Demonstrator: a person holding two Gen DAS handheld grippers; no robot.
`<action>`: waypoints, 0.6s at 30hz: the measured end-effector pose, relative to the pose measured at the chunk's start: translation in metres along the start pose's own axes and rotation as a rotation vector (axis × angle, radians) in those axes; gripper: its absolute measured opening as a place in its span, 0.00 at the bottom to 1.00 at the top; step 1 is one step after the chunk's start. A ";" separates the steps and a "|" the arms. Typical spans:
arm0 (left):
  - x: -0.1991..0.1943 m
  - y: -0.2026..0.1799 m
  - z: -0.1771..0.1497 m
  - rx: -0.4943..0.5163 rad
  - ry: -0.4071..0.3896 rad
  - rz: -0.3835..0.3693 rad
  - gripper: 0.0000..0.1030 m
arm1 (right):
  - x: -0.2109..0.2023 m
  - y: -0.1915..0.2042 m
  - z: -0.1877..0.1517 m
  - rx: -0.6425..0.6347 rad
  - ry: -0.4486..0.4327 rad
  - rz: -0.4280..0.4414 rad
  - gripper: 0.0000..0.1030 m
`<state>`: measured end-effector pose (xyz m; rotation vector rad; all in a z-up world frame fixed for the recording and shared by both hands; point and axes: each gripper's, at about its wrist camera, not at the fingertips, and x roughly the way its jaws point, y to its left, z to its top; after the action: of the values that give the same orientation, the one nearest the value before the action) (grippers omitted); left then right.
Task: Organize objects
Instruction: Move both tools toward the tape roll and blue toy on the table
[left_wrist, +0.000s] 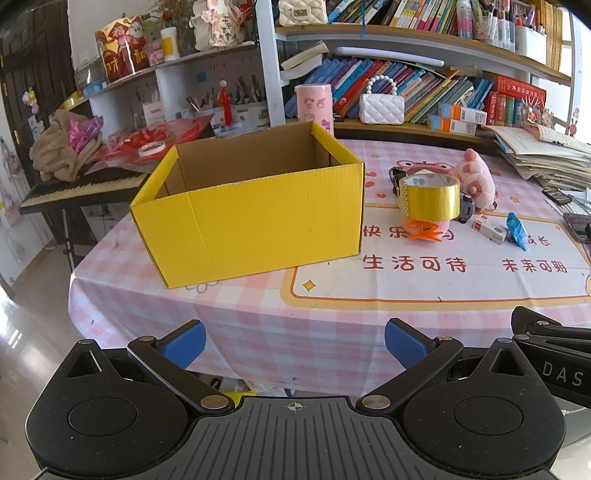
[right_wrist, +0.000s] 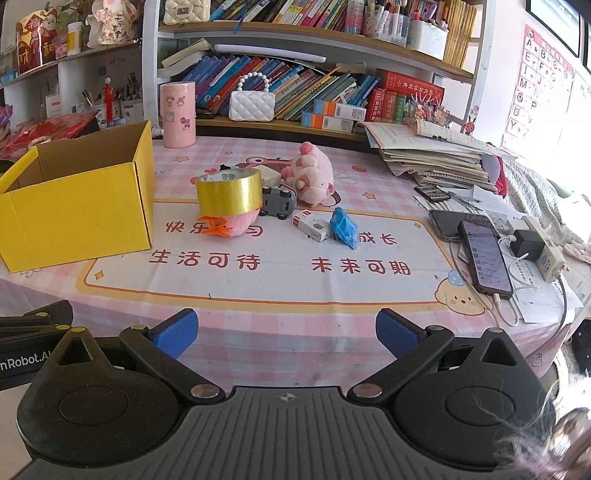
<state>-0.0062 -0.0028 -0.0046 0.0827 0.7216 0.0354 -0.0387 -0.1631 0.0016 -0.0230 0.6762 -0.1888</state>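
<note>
Surface: pink checked tablecloth (right_wrist: 280, 332) over a table, crowded bookshelves behind.
Box: open yellow corrugated cardboard box (left_wrist: 251, 221) stands at the table's left, empty as far as shows, mouth upward.
Loose things: gold tape roll (right_wrist: 229, 192) sits on a pink plush with orange feet (right_wrist: 231, 225); grey toy car (right_wrist: 279, 201), pink plush pig (right_wrist: 312, 177), small white carton (right_wrist: 312, 227) and blue crumpled wrapper (right_wrist: 343, 227) lie just beside, right of the box.
Left gripper (left_wrist: 293, 345): jaws wide apart, empty, facing the box.
Right gripper (right_wrist: 286, 334): jaws wide apart, empty, nearer the cluster, which lies ahead and slightly left.
Room: bare cloth between grippers and cluster; phones (right_wrist: 484, 254) and cables crowd the right edge.
</note>
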 end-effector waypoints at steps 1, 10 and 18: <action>0.001 0.001 0.001 -0.002 0.003 -0.002 1.00 | 0.001 0.001 0.000 0.000 0.001 0.000 1.00; 0.006 0.003 0.005 0.001 0.011 -0.010 1.00 | 0.003 0.002 0.000 0.001 0.010 0.004 1.00; 0.013 0.003 0.007 0.014 0.021 -0.033 1.00 | 0.016 0.003 0.005 0.008 0.028 0.002 1.00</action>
<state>0.0083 0.0000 -0.0074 0.0839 0.7440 -0.0006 -0.0230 -0.1630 -0.0050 -0.0118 0.7037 -0.1907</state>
